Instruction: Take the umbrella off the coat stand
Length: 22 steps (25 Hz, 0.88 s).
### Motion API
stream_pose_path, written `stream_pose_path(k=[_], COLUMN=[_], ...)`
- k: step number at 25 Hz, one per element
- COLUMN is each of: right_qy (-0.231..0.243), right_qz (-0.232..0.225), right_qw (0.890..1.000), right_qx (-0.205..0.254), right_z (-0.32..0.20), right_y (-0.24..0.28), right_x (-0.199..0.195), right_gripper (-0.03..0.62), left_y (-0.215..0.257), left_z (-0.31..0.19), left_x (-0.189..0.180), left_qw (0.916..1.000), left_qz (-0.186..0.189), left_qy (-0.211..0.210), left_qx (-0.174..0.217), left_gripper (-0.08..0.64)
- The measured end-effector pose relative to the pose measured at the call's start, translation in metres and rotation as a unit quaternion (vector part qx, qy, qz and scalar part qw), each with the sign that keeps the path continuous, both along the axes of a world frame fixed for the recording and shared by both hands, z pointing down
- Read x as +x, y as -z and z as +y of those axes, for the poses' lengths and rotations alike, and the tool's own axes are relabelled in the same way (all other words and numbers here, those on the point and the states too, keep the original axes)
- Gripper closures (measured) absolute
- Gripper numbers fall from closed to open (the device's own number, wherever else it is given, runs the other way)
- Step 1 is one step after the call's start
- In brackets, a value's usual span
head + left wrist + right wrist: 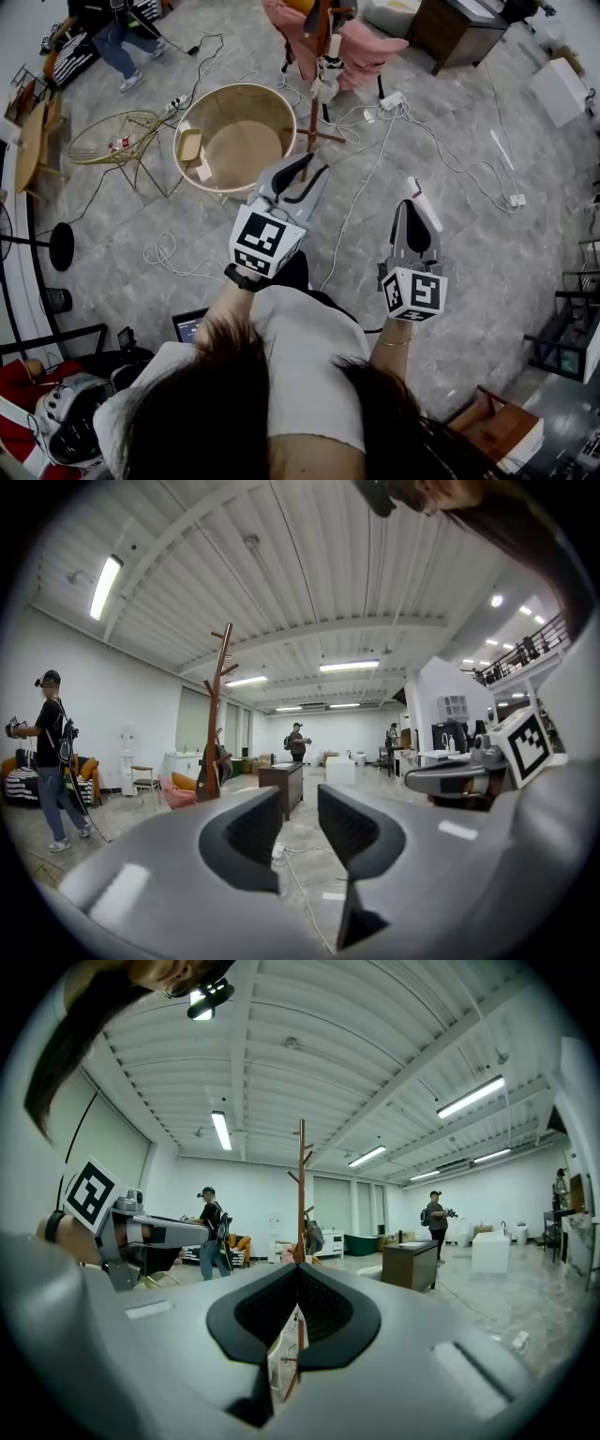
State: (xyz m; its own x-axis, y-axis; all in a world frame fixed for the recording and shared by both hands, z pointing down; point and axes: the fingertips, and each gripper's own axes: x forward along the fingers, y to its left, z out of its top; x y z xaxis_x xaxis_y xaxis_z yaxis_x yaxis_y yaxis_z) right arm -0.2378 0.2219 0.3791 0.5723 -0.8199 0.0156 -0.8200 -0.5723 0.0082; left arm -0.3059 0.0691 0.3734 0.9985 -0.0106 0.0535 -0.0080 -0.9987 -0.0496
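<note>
The wooden coat stand [314, 89] rises from the floor ahead of me, beyond both grippers. A pale-and-dark bundle [327, 75] hangs partway up it; I cannot tell for sure that it is the umbrella. In the left gripper view the stand [217, 714] is far off to the left, with a dark thing [221, 761] hanging on it. My left gripper [314, 167] is held level and open by a narrow gap [300, 808], with nothing in it. My right gripper [412, 190] is shut and empty, its tips meeting [298, 1279] in line with the stand [301, 1185].
A round wooden table [239, 136] and a wire chair [117, 141] stand left of the coat stand. A pink seat [352, 42] is behind it. Cables and a power strip [392, 100] lie on the floor. A dark cabinet [450, 33] and other people [52, 752] are farther off.
</note>
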Motion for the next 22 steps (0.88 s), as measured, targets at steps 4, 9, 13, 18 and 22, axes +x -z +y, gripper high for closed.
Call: stream_pose_path(k=[4,9,13,18,22], right_qy=[-0.007,-0.014,-0.025,-0.026,-0.022], right_qz=[-0.005,-0.008,-0.008,-0.004,-0.003], right_qw=[1.0,1.0,1.0,1.0,1.0], right_qx=[0.006,0.002,-0.001,-0.005,-0.009], right_z=[0.002,-0.008,-0.021,-0.057,-0.088], right_y=[-0.005,-0.014,-0.015,-0.007,-0.005], right_x=[0.007,0.025,0.058,0.111,0.15], right_gripper=[0.589,0.589,0.589,0.589,0.589], left_y=[-0.009,-0.018,-0.025,-0.031,-0.033], left_z=[-0.002,-0.017,-0.033,-0.065,-0.091], left_x=[0.01,0.032,0.068,0.125,0.167], left_qw=[1.0,0.9999,0.9996,0.9989,0.9984], left_qz=[-0.007,-0.011,-0.017,-0.027,-0.035], left_qy=[-0.003,-0.005,-0.015,-0.023,-0.029], left_qx=[-0.003,-0.006,-0.018,-0.031,-0.033], left_gripper=[0.393,0.385,0.315,0.261,0.234])
